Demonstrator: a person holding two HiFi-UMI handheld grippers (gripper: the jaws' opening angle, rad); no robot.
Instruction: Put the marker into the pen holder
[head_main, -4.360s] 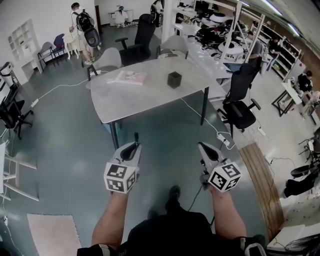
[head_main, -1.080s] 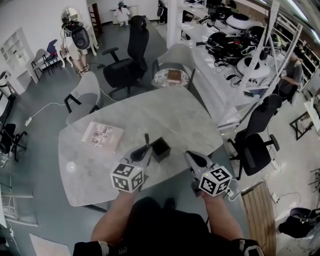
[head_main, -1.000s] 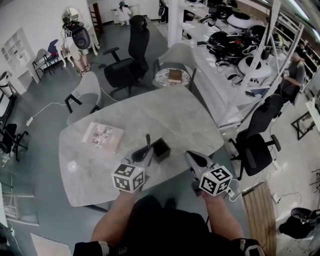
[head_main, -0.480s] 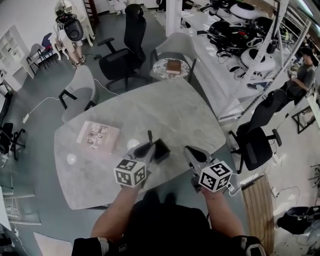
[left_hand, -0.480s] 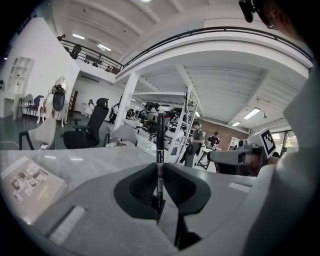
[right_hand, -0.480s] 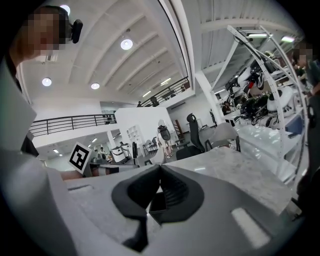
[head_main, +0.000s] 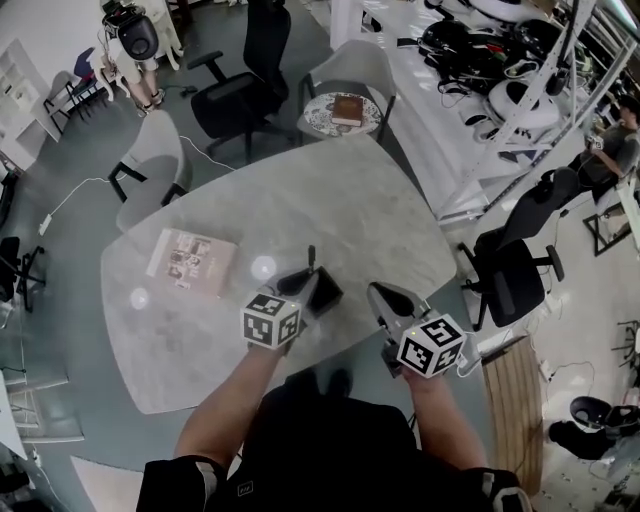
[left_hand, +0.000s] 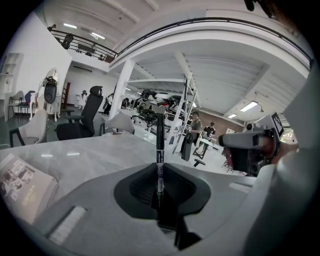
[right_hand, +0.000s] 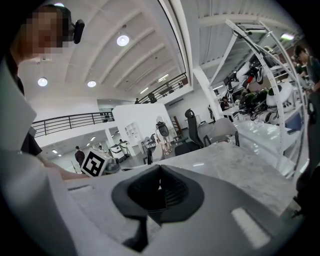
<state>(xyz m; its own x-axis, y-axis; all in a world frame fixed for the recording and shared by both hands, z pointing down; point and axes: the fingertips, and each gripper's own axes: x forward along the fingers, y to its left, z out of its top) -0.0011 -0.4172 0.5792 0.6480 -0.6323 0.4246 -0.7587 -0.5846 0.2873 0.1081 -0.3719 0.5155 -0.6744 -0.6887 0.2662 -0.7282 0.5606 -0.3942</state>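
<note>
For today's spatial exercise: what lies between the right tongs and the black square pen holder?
Nothing: in the head view only bare grey marble tabletop separates the right tongs from the black square pen holder.

Pale grey marble-patterned table (head_main: 300, 200), rounded corners.
A pinkish printed booklet (head_main: 192, 262) lies at left; a black square pen holder (head_main: 326, 291) stands by the near edge.

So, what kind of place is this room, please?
Probably an open-plan lab or workshop office. It has a large meeting table, black swivel chairs nearby, and a long white workbench piled with gear under metal racks.
</note>
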